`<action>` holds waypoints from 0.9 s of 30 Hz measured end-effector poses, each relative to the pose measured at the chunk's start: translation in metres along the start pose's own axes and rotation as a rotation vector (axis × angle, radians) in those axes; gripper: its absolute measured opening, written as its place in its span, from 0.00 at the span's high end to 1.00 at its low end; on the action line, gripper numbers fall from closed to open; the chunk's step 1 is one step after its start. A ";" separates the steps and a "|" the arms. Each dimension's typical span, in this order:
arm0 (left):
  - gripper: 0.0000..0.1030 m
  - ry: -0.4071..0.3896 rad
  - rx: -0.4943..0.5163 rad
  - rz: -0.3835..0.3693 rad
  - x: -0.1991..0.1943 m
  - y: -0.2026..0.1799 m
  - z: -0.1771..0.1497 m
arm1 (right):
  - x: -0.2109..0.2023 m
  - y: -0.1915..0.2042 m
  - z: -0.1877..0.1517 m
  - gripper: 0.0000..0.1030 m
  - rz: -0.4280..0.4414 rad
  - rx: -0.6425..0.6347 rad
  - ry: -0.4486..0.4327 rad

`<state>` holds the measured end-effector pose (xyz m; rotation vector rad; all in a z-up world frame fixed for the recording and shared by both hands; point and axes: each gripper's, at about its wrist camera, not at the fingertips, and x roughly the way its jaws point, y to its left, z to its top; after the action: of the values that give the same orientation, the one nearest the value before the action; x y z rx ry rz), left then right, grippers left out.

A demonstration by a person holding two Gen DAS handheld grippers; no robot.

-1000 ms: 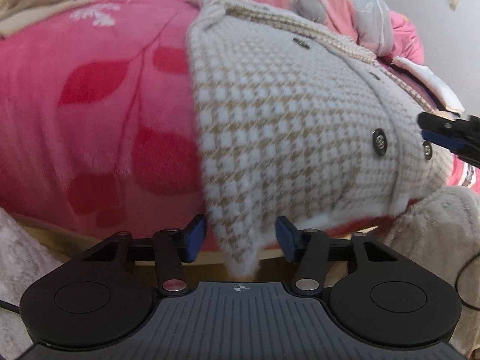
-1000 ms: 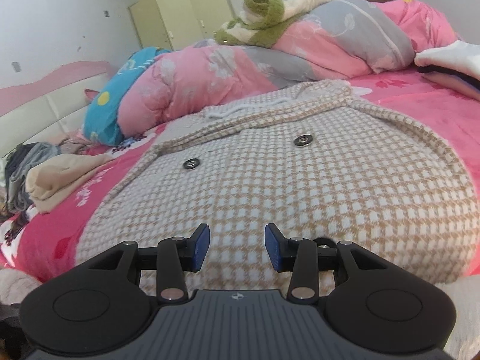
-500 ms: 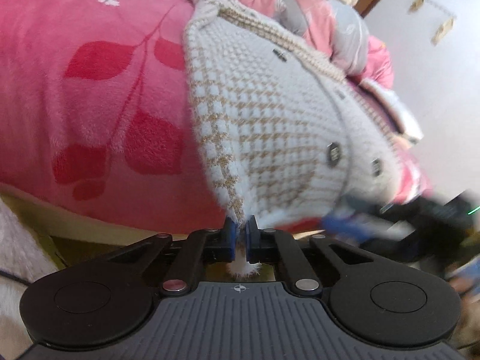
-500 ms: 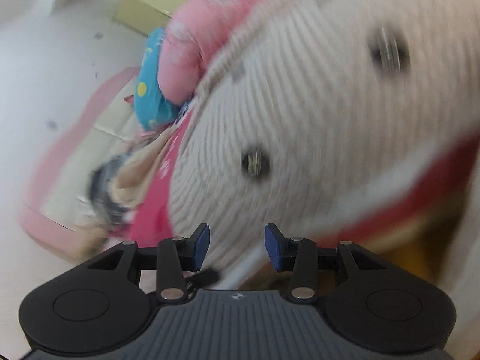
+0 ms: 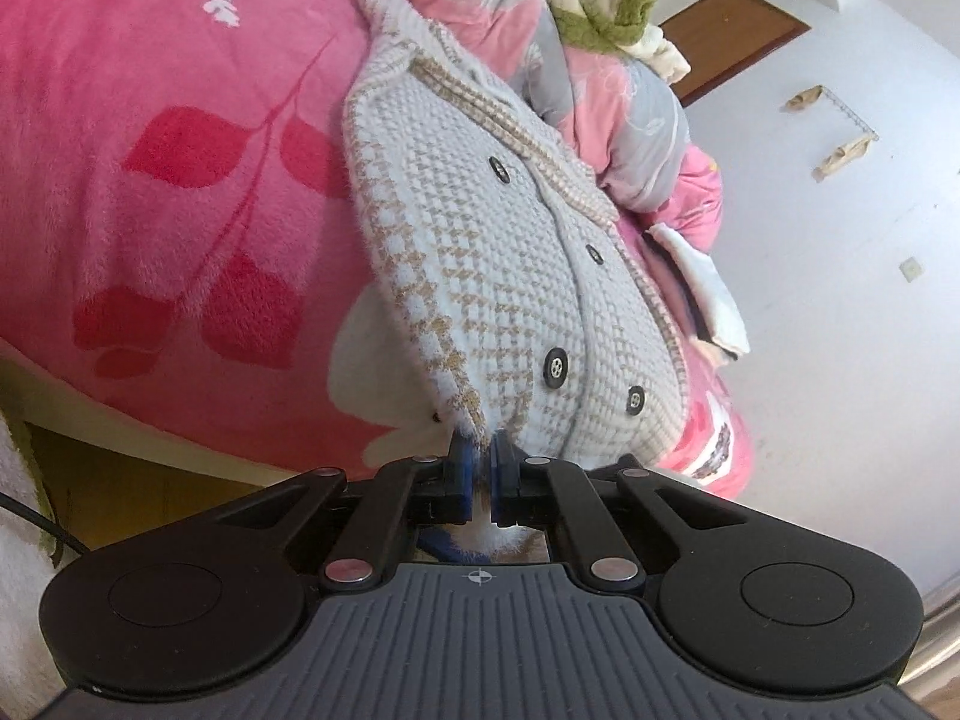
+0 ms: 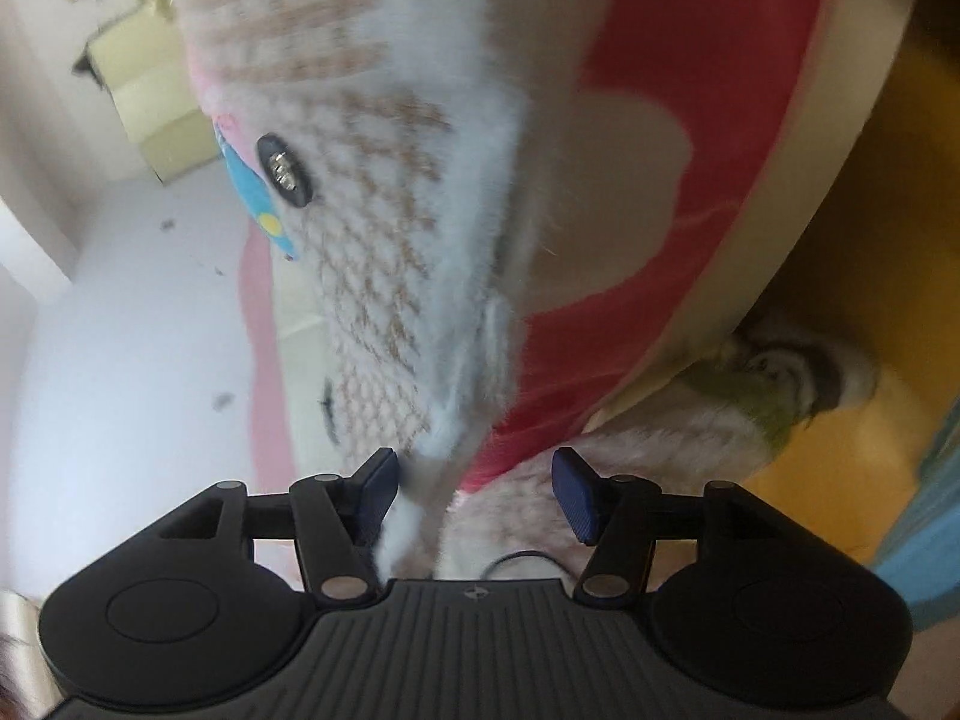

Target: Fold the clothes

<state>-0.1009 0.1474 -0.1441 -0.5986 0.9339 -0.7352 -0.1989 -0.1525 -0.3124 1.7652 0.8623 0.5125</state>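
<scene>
The checked jacket [image 5: 510, 276] lies spread on the pink blanket [image 5: 180, 192], its hem at the bed's edge; the left gripper [image 5: 480, 480] pinches one hem corner between nearly closed fingers; the right gripper [image 6: 474, 492] has just been opening, its fingers wide, the other corner hanging between them, brushing the left pad [image 6: 375, 495], unclamped.
</scene>
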 end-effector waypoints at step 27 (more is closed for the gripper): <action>0.70 0.047 -0.259 -0.055 0.041 0.040 0.014 | 0.005 0.007 0.009 0.95 0.062 -0.117 0.063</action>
<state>-0.0612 0.1422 -0.1867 -0.8394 1.0688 -0.6843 -0.1866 -0.1556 -0.3090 1.6803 0.8070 0.6487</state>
